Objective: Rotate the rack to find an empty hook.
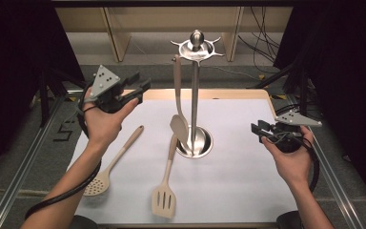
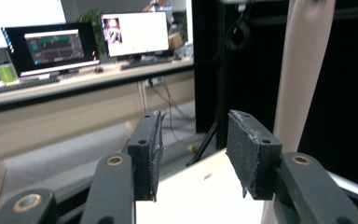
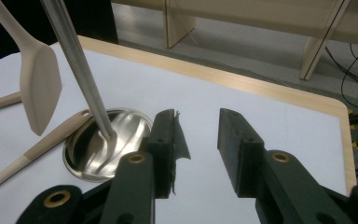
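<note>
Nearest you, by the near edge of the tabletop (image 1: 248, 191), lies the slotted turner (image 1: 164, 200), its head toward you and its handle running up to the base of the utensil stand (image 1: 195, 143). Left of it the skimmer spoon (image 1: 97, 183) lies aslant, perforated bowl near the left edge, handle pointing toward the middle of the tabletop.

Your left gripper (image 1: 136, 90) is held up over the far left corner, jaws spread with nothing between them (the left gripper view shows the gap plainly, with a desk and monitors (image 2: 135, 32) well beyond). It points toward the solid spatula (image 1: 178, 119), which hangs from one hook of the stand's top ring, blade down, just above the base and beside the pole; the gripper is near its handle but apart from it. In the left gripper view that pale handle (image 2: 303, 70) rises just right of the right jaw.

Your right gripper (image 1: 259, 130) hovers near the right edge, aimed at the stand, jaws likewise parted and bare. In the right gripper view the stand's round steel base (image 3: 105, 142) sits just left of the jaws, the hanging spatula blade (image 3: 39, 88) farther left.
</note>
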{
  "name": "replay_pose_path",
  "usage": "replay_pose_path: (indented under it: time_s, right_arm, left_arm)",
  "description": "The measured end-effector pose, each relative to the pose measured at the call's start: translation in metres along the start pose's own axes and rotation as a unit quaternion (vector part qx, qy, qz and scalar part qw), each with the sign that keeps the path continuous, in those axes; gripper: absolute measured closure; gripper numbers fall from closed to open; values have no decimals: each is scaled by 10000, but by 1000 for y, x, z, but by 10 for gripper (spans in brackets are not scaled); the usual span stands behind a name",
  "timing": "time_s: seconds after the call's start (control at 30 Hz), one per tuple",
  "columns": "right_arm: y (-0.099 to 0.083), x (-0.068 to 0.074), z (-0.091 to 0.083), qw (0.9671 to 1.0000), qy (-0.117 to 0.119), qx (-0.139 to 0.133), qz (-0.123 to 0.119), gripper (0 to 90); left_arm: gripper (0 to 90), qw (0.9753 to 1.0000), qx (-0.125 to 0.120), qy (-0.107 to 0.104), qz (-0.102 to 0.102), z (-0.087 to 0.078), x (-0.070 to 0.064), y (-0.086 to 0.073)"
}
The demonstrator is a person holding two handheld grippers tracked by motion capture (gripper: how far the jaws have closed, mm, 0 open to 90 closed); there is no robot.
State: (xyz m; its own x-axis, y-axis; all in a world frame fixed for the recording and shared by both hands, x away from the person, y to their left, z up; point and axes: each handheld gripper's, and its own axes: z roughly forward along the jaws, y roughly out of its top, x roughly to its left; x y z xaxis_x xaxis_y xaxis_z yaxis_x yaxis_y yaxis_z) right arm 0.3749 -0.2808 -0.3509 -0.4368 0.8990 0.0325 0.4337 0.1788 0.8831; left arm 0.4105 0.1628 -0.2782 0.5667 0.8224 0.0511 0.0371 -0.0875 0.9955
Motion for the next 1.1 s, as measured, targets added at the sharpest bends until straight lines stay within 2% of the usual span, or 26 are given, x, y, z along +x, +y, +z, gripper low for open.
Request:
replay_pose_path:
  time_s: [0.03, 0.17, 0.2, 0.23, 0.37, 0.43, 0.5, 0.57, 0.7, 0.8, 0.9, 0.93, 1.03, 1.1]
  right_arm:
    - [0, 0, -1, 10000, 39, -27, 59, 672]
    - [0, -5, -2, 9999, -20, -125, -81, 668]
    - [0, -4, -2, 9999, -8, -84, 58, 668]
    - [-1, -8, -2, 9999, 15, -106, -88, 667]
    - [-2, -9, -3, 9999, -9, 19, 126, 665]
    - [-3, -10, -3, 9999, 16, -19, 120, 665]
    - [-2, -13, -2, 10000, -22, -90, -37, 665]
    - [-1, -11, -4, 9999, -7, -92, 48, 664]
    - [-1, -12, -5, 10000, -4, -66, 41, 662]
    - [-2, -10, -5, 9998, -25, -30, 187, 662]
    - [0, -12, -4, 10000, -23, -79, 53, 662]
    - [0, -9, -5, 9997, 0, -15, 224, 662]
    - [1, -10, -5, 10000, -15, -74, -15, 662]
    - [1, -9, -4, 9999, -4, -119, -35, 662]
  left_arm:
    - [544, 10000, 66, 13, -11, -3, 2, -7]
    - [540, 9992, 381, 139, -61, -13, 14, -32]
    - [539, 9990, 418, 171, -27, -14, 18, -37]
    - [538, 9987, 458, 207, -47, -16, 21, -42]
    - [532, 9973, 627, 322, -185, -20, 29, -60]
    - [530, 9966, 704, 378, -203, -22, 31, -66]
    - [527, 9958, 781, 387, -277, -23, 31, -72]
    - [526, 9949, 879, 398, -305, -23, 32, -77]
    - [525, 9932, 1030, 421, -352, -22, 34, -88]
    - [525, 9920, 1106, 443, -422, -22, 35, -94]
    - [525, 9913, 1156, 469, -418, -25, 37, -96]
    - [525, 9913, 1153, 473, -424, -25, 37, -97]
    - [525, 9910, 1161, 498, -441, -27, 38, -98]
    - [525, 9908, 1170, 496, -459, -27, 39, -99]
